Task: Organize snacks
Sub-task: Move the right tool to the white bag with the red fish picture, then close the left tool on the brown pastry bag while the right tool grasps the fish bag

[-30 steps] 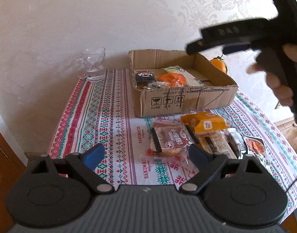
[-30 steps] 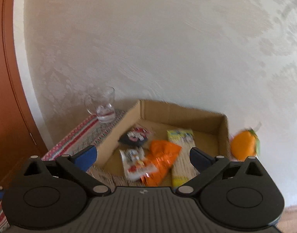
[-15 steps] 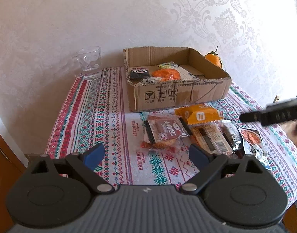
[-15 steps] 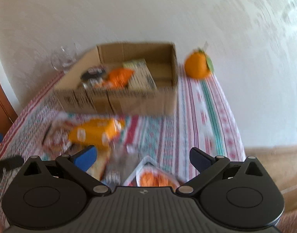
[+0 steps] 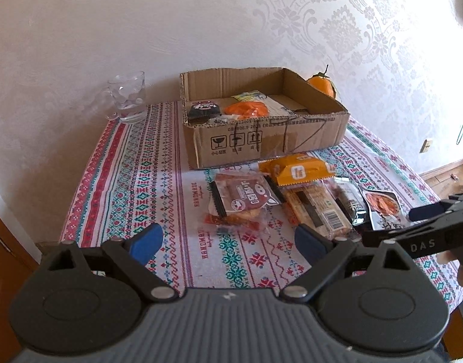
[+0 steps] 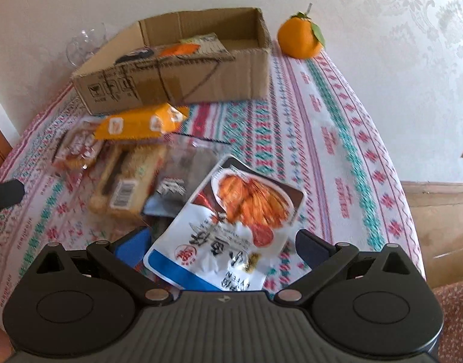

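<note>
A cardboard box [image 5: 270,142] [image 6: 183,72] stands at the back of the table and holds a few snack packets. In front of it lie loose snacks: an orange packet [image 5: 298,171] [image 6: 137,124], a brown cookie packet [image 5: 243,201], a bar packet [image 5: 316,208] [image 6: 131,175] and a white and blue pouch [image 6: 231,233] [image 5: 382,205]. My right gripper [image 6: 222,248] is open, low over the table, with the pouch between its fingers. My left gripper [image 5: 228,242] is open and empty above the table's near edge.
A glass mug [image 5: 127,99] stands at the back left. An orange fruit [image 6: 301,39] [image 5: 322,86] sits by the box's far right corner. The patterned tablecloth [image 5: 140,181] covers the table. A wall is close behind, floor at the right.
My right gripper has swung from above the box down to the pouch at the front right. My left gripper has pulled back a little and stayed open.
</note>
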`<state>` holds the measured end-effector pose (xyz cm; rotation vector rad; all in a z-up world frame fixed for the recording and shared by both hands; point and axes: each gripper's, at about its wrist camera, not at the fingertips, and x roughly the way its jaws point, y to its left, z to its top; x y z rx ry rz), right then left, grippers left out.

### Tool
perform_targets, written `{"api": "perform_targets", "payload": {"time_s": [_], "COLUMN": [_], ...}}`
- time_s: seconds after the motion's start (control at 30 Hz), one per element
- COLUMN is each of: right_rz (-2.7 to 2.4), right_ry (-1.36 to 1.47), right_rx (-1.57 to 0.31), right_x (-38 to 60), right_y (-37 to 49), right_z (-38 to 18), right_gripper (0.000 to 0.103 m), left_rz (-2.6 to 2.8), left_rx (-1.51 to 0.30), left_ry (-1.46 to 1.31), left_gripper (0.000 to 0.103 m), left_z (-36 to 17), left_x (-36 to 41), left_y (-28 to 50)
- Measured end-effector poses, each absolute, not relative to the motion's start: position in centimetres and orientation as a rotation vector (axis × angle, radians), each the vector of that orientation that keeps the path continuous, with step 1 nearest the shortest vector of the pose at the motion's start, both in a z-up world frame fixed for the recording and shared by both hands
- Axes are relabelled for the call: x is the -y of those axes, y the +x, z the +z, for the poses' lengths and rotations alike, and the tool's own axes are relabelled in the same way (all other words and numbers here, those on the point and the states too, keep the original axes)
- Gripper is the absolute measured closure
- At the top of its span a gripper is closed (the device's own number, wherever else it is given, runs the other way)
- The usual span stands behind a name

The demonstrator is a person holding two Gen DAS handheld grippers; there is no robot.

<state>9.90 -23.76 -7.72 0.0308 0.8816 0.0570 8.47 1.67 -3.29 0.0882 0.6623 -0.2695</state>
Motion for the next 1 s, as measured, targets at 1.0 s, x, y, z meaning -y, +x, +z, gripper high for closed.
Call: {"api": "perform_targets", "payload": {"time_s": [1.0], "right_rz": [0.044], "right_ry": [-0.057], "right_rx": [-0.811], "right_x": [25.7], "right_y": [9.1], "right_z": [-8.1], "right_gripper": [0.0], "left_rz": [-0.215], "left_rx": [-0.663], "left_ry": [0.13], "left_gripper": [0.009], "left_z": [-6.3], "left_x": [3.4], "left_y": [14.4]}}
